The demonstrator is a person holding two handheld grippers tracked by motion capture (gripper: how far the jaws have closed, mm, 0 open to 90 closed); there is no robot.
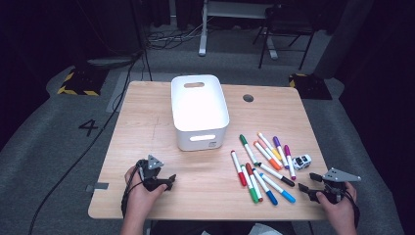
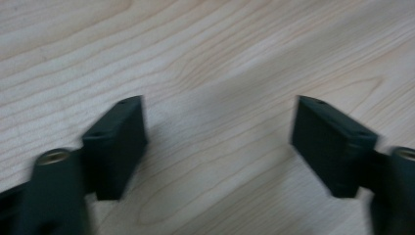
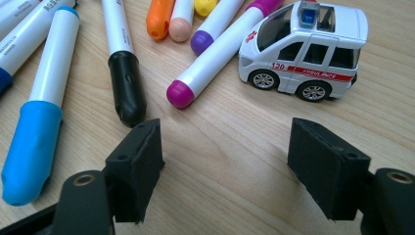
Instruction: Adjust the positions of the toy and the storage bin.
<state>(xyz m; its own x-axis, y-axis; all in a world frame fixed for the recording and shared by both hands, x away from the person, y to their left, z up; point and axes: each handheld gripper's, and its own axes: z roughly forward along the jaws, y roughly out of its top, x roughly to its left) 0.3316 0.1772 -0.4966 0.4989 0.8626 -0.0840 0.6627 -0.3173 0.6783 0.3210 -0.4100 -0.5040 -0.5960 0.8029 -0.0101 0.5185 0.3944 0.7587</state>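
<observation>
Here the right gripper [image 3: 225,161] hovers wide open and empty beside the toy ambulance [image 3: 306,46] and markers [image 1: 264,164] (likely bin [image 1: 199,111] bound); the left gripper [image 2: 220,147] waits open over bare table [image 2: 205,58].

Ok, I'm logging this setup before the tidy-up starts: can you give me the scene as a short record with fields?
surface: wooden table
bin: white, mid-table, looks empty
markers: loose pile right of bin
toy: ambulance beside markers
left gripper: jaws open over bare wood
right gripper: jaws open, facing the ambulance, holding nothing
</observation>
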